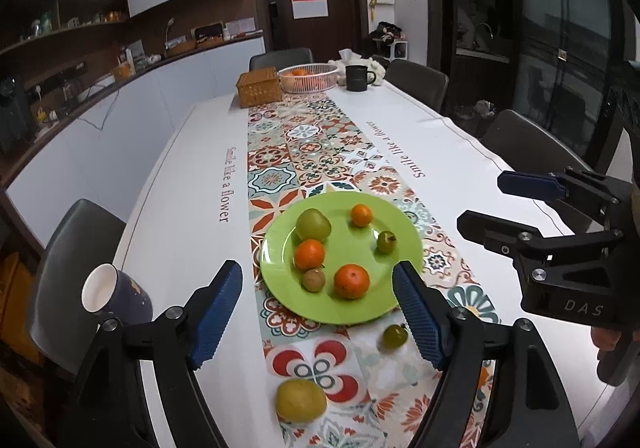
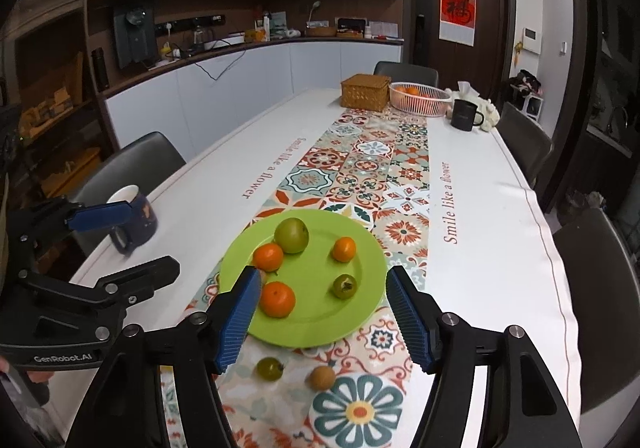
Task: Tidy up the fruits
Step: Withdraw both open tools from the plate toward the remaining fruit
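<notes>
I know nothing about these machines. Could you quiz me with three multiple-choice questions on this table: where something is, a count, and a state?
1. Where is the wicker box?
A. On the green plate
B. On a chair
C. At the table's far end, beside the wire basket

2. How many orange fruits lie on the green plate?
A. One
B. Three
C. Five

3. The left gripper is:
A. Open, holding nothing
B. Shut on an orange fruit
C. Shut on a mug

Answers:
1 C: the wicker box stands next to the wire basket.
2 B: three orange fruits sit on the green plate.
3 A: the left gripper has its jaws apart and empty.
</notes>
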`<state>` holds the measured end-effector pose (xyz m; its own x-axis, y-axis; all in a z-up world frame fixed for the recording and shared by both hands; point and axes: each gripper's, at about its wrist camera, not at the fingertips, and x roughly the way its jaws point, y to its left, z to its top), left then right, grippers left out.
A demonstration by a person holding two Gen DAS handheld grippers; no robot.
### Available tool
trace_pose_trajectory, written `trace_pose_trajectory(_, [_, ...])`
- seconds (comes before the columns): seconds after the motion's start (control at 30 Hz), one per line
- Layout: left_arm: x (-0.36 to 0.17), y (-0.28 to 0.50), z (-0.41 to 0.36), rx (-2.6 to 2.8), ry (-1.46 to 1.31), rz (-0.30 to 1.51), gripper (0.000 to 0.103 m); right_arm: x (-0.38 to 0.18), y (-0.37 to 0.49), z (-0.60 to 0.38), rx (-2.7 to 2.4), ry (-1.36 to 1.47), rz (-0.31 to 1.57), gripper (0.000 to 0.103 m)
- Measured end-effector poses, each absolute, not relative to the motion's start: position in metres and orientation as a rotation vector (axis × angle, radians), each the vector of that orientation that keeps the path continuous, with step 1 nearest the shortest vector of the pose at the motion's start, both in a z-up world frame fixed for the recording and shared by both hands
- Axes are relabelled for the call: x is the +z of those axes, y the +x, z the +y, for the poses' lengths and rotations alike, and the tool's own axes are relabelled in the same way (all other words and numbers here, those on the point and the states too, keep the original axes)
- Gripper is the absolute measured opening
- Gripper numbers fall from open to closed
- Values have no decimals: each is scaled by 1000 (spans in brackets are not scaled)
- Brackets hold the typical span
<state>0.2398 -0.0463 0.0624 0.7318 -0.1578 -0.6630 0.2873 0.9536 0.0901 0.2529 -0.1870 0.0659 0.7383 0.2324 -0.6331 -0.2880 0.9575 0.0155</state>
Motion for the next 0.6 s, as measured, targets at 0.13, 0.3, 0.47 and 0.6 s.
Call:
trace_pose_trajectory(0.13, [63,222,-53,-262,188,697,79,68,238,-192,294,-102,674,66])
trace_pose_trajectory(0.3, [58,208,-60,-260,195,690,79,67,226,-197,318,-129,663,66])
trace_pose_trajectory(0.47, [44,202,-69,-274,213,698,79,59,219,-201,340,-171,670,66])
trace_pose_trajectory(0.6, [28,200,-77,-303,253,711,79,46,216,-202,363,-228,688,66])
